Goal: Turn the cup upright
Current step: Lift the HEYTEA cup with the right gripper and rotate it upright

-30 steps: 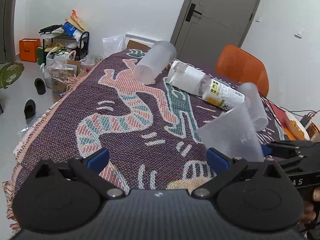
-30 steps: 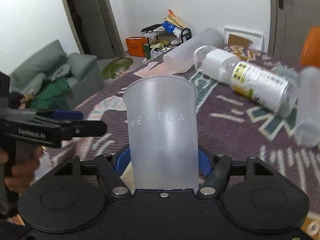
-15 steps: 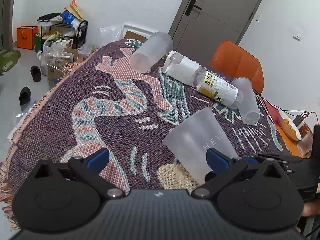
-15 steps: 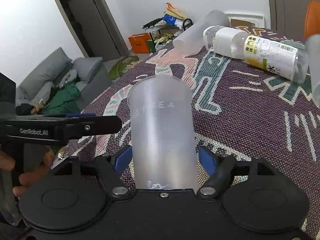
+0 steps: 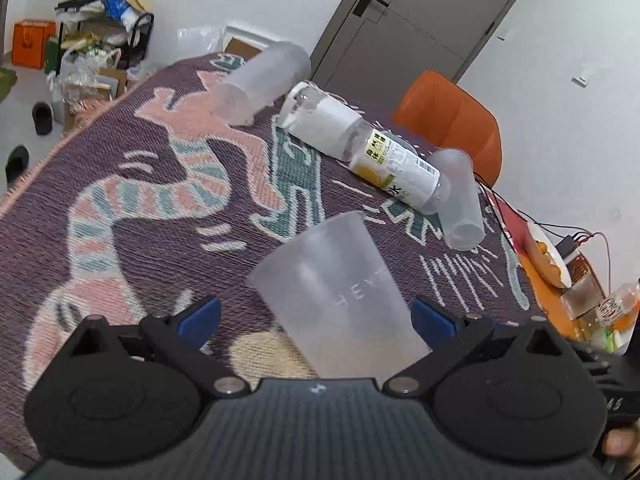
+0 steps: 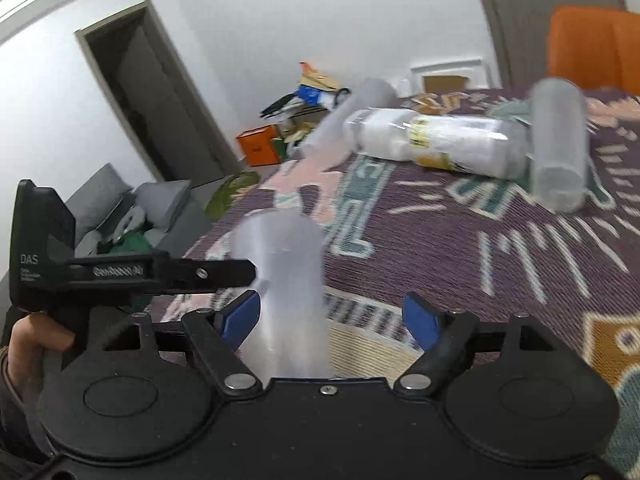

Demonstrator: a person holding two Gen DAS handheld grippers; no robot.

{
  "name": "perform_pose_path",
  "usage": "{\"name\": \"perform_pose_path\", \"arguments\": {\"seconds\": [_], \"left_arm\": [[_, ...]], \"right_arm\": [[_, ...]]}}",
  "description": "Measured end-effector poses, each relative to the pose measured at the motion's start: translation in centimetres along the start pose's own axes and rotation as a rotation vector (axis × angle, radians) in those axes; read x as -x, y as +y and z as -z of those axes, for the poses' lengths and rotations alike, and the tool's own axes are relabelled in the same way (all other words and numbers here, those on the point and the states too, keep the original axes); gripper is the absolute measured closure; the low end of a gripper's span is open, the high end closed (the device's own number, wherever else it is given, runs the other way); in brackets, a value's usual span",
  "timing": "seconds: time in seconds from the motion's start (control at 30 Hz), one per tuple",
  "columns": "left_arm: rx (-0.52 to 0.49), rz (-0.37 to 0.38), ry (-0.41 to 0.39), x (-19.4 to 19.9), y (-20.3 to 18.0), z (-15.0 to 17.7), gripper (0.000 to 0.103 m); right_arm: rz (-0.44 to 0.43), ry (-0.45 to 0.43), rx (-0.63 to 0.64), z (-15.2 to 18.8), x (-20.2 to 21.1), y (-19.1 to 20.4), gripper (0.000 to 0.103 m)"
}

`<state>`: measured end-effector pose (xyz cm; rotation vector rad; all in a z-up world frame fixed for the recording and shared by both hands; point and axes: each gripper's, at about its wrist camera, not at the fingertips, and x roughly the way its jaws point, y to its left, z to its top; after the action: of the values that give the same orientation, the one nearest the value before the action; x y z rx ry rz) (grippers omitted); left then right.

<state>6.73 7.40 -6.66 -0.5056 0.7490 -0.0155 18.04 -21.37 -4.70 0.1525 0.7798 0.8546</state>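
Right hand-held gripper (image 6: 332,316) opened, off cup (image 5: 340,296); left hand-held gripper (image 5: 316,316) open w/ cup between fingers.

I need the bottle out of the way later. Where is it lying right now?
The bottle lies on its side at the far end of the cloth, between two tipped cups, in front of the orange chair.

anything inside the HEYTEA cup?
Nothing visible through the frosted wall of the HEYTEA cup; it looks empty. Its base is hidden behind the hand-held gripper bodies in both views, and the rim faces away, so the interior isn't directly seen.
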Motion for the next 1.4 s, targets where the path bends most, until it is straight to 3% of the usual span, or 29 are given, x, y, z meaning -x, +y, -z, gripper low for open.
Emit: {"name": "perform_pose_path", "arguments": {"seconds": [0.4,0.57,0.7,0.8,1.07,1.4], "left_arm": [[0.196,0.067,0.071,-4.0,1.5,-1.1,0.002],[0.200,0.074,0.067,-4.8,1.3,-1.6,0.003],[0.201,0.083,0.076,-5.0,1.3,-1.8,0.021],[0.222,0.102,0.084,-4.8,1.6,-1.8,0.025],[0.145,0.088,-0.012,-1.9,0.7,-2.4,0.027],[-0.022,0.051,-0.166,2.3,-2.0,-2.0,0.028]], "right_arm": [[0.051,-0.021,-0.062,1.1,1.0,-3.1,0.024],[0.061,-0.013,-0.080,1.3,0.4,-3.8,0.024],[0.077,-0.020,-0.086,1.3,0.4,-4.1,0.024],[0.089,-0.019,-0.080,1.2,0.3,-3.9,0.022],[0.130,-0.032,-0.043,1.0,0.2,-2.9,0.013],[0.156,-0.063,-0.015,1.0,1.1,-1.7,0.012]]}}
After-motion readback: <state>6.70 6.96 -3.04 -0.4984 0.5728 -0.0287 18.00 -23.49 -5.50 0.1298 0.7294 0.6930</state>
